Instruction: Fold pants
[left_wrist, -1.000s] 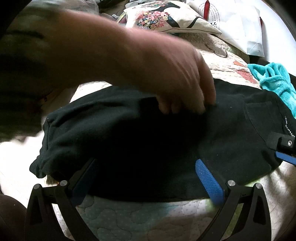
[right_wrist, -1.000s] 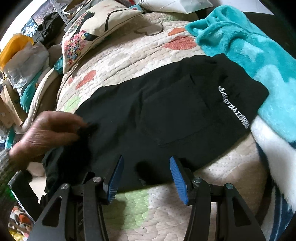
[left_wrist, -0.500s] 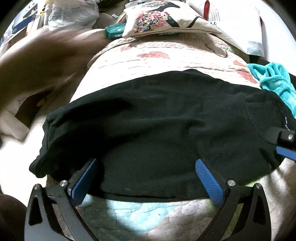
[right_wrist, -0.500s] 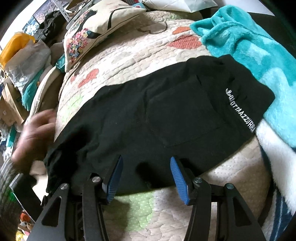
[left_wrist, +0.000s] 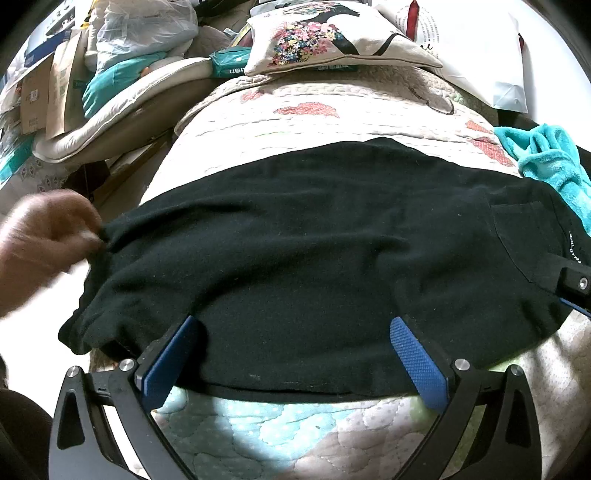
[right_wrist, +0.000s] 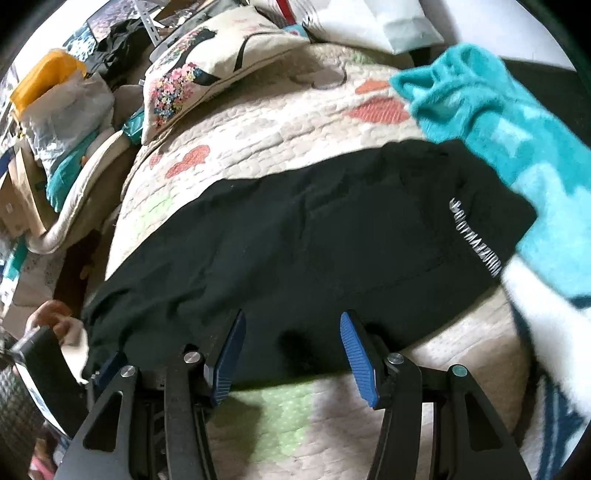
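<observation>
**A:** Jaws spread wide on both: left gripper (left_wrist: 295, 354) and right gripper (right_wrist: 293, 350) each sit w/ blue tips on the near edge of the pants (left_wrist: 314, 258), nothing pinched.

**B:** Where's the fabric?

**A:** Black pants lie flat across the quilt (left_wrist: 332, 110), cuff end left, pocket and printed waistband right, touching the teal blanket (right_wrist: 498, 110).

**B:** Handling?

**A:** Prob. soft, limp knit, light, not slippery. I'd grab the near hem or the cuff corners.

**B:** Vs 1 s ago?

**A:** Bare hand (left_wrist: 44, 240) was pressing mid-fabric; now it's at the far-left cuff, pinching it. Right view blurs, so that gripper shifted.
</observation>
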